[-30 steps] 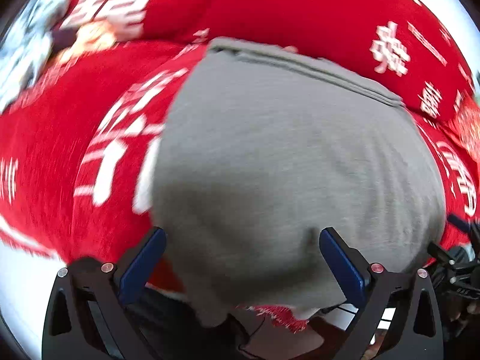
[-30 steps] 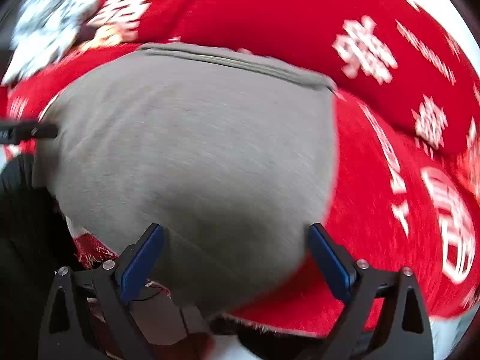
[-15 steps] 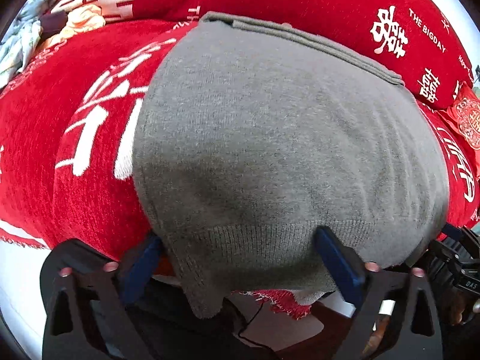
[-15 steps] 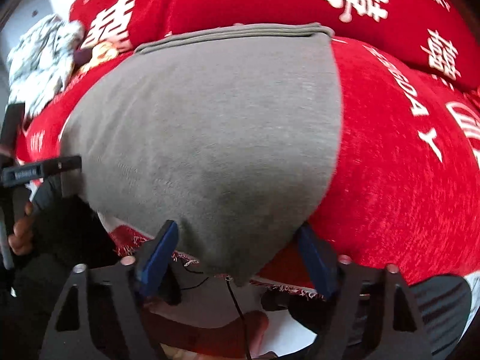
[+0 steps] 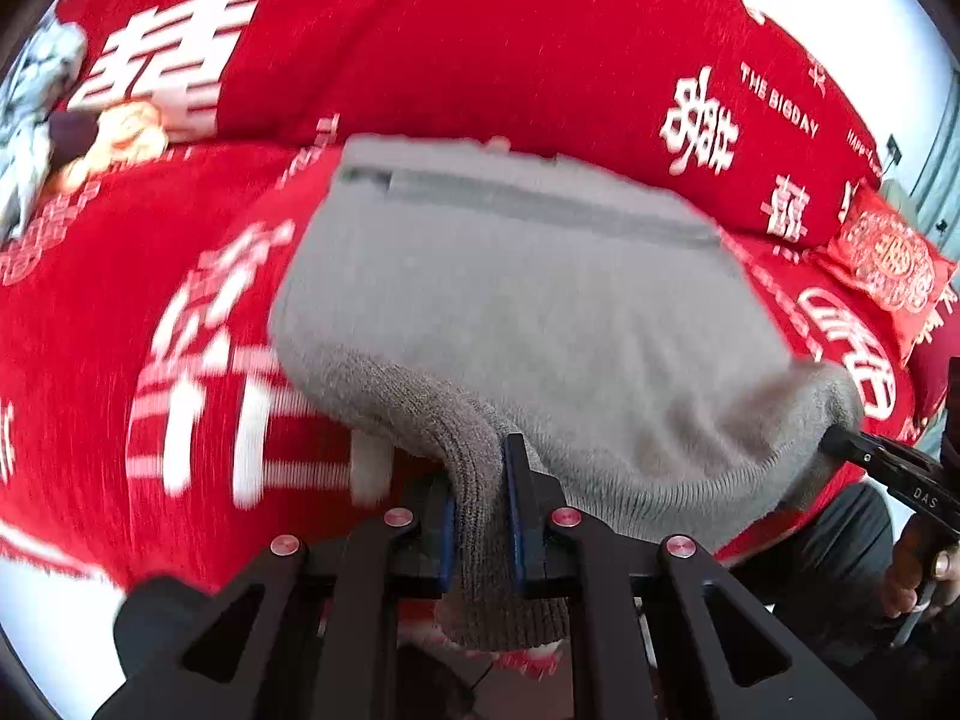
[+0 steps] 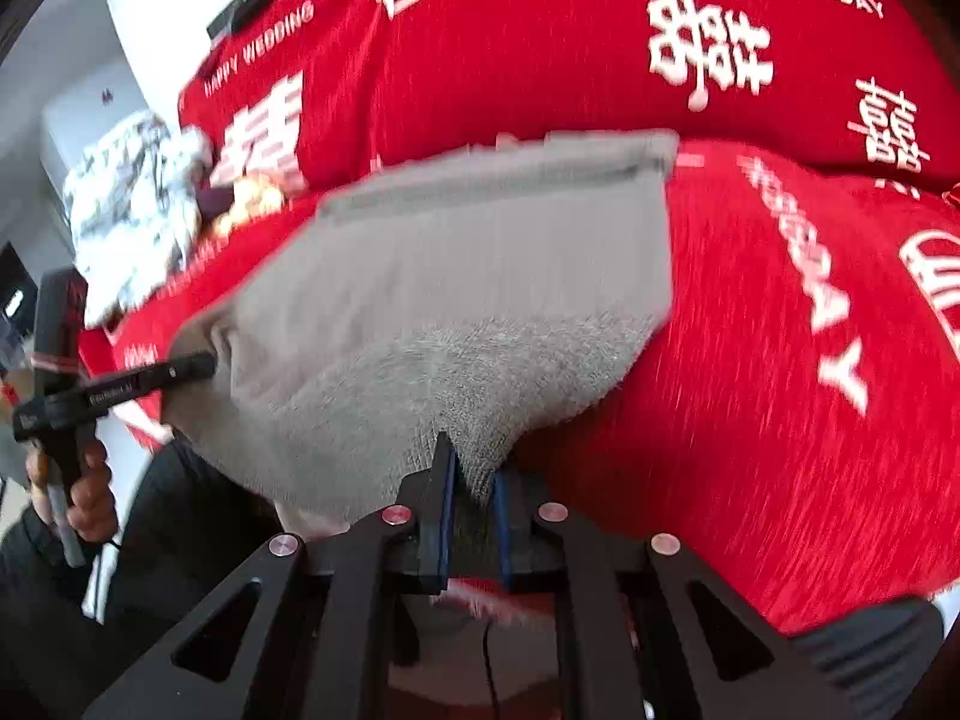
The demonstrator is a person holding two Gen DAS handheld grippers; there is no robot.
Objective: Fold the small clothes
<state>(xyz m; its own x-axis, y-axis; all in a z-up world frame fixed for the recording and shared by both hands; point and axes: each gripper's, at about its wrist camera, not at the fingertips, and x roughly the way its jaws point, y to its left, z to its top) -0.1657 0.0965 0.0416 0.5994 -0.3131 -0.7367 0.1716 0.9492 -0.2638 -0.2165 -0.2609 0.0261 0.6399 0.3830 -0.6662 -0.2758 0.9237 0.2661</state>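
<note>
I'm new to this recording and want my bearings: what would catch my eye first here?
The bright red cover with white lettering fills both views. On it lies a grey knitted garment, its near hem pinched by both tongs: the left tongs at one corner, the right tongs at the other. A white patterned bundle sits at far left.

You have a soft seat covered by a red cloth (image 5: 492, 72) with white signs and words on it, such as "THE BIGDAY"; it has a flat part and a back part that rises behind; a grey knit garment (image 5: 528, 312) lies on the flat part, with its near edge lifted off the cloth; a red cushion (image 5: 888, 258) with a gold pattern sits far to the right; a crumpled white and grey bundle (image 6: 132, 204) lies at the far left, with something small and orange (image 5: 120, 132) just beside it.
</note>
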